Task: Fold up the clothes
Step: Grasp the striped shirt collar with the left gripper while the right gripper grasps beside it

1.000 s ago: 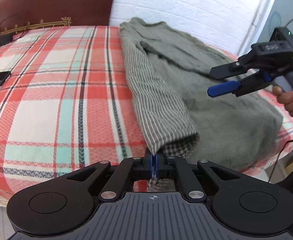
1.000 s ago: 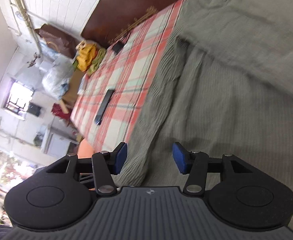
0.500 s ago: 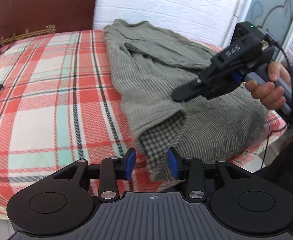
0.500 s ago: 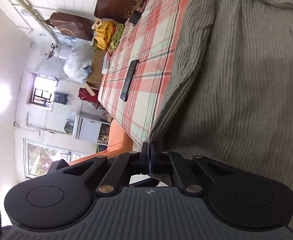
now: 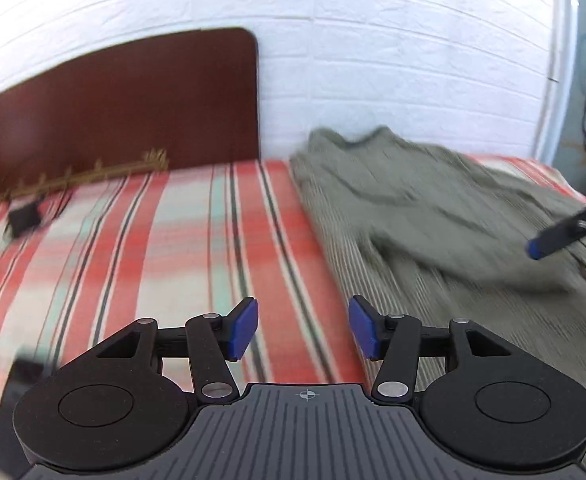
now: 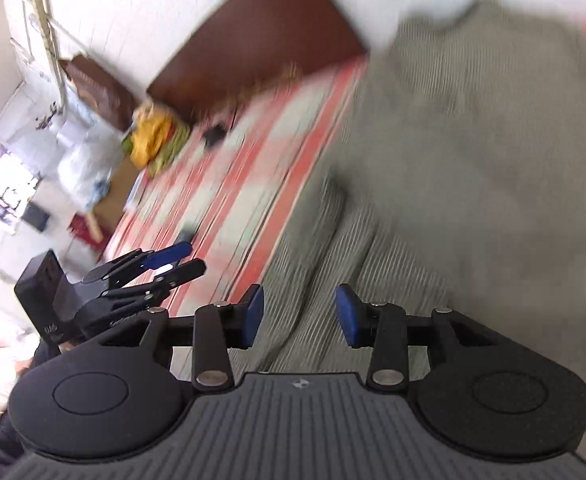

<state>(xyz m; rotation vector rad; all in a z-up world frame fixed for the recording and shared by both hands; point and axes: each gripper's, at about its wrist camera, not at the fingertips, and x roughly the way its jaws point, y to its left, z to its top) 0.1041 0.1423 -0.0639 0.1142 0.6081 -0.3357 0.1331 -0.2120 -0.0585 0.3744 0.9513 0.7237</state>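
Note:
A grey-green striped garment (image 5: 433,216) lies spread on the right part of the plaid bed cover (image 5: 165,248), its neckline toward the white wall. My left gripper (image 5: 303,330) hovers above the garment's left edge, jaws opening, nothing between the blue pads. In the right wrist view the same garment (image 6: 473,168) fills the right side, blurred. My right gripper (image 6: 299,316) hangs over its striped cloth, jaws opening and holding nothing. A fingertip of the right gripper (image 5: 565,232) shows at the far right of the left wrist view. The left gripper (image 6: 165,264) appears at lower left of the right wrist view.
A dark brown headboard (image 5: 117,112) stands at the back against the white brick wall (image 5: 373,60). A small black item (image 5: 23,218) rests on the cover near the headboard. Beyond the bed are yellow cloths (image 6: 153,140), bags and a window (image 6: 9,188).
Both grippers let go of the garment's near edge and rose, now open. The left view swung up and left toward the headboard; the right gripper had shut on cloth half a second ago.

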